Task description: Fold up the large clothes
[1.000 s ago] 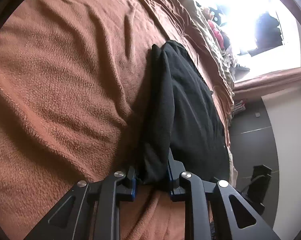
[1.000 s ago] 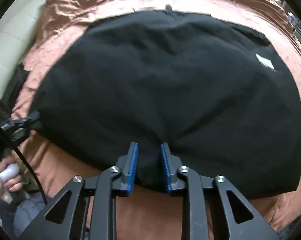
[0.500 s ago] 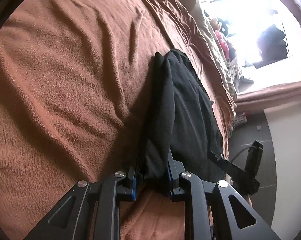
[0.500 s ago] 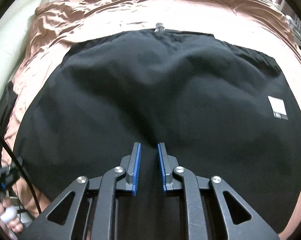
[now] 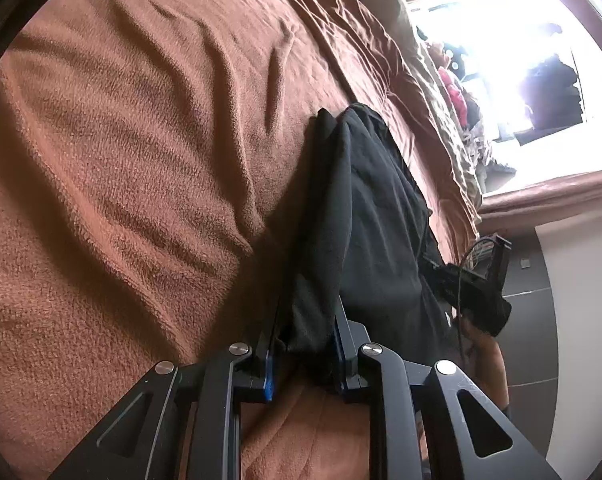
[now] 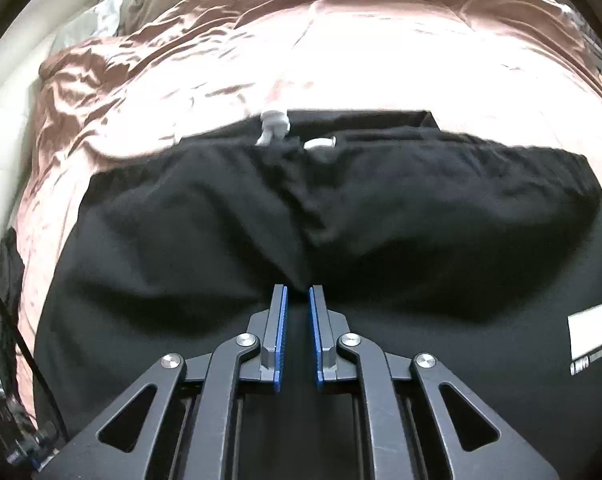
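Note:
A black garment [image 6: 261, 240] lies spread on a brown blanket [image 6: 341, 60], with a white label [image 6: 587, 330] at the right and white drawstring ends [image 6: 275, 122] at its far edge. My right gripper [image 6: 298, 300] is shut on a fold of the black fabric and holds it over the rest of the garment. In the left wrist view the garment [image 5: 381, 220] hangs as a bunched strip. My left gripper [image 5: 305, 332] is shut on its near edge, just above the blanket [image 5: 141, 160].
The right gripper's body [image 5: 473, 284] shows at the bed's right side in the left wrist view. A bright window [image 5: 521, 60] and dark floor tiles [image 5: 529, 340] lie beyond the bed. Pale pillows [image 6: 113, 12] sit at the far left of the bed.
My right gripper has carried its fold of black fabric forward over the garment, toward the far edge with the drawstring. My left gripper kept its hold and shifted little.

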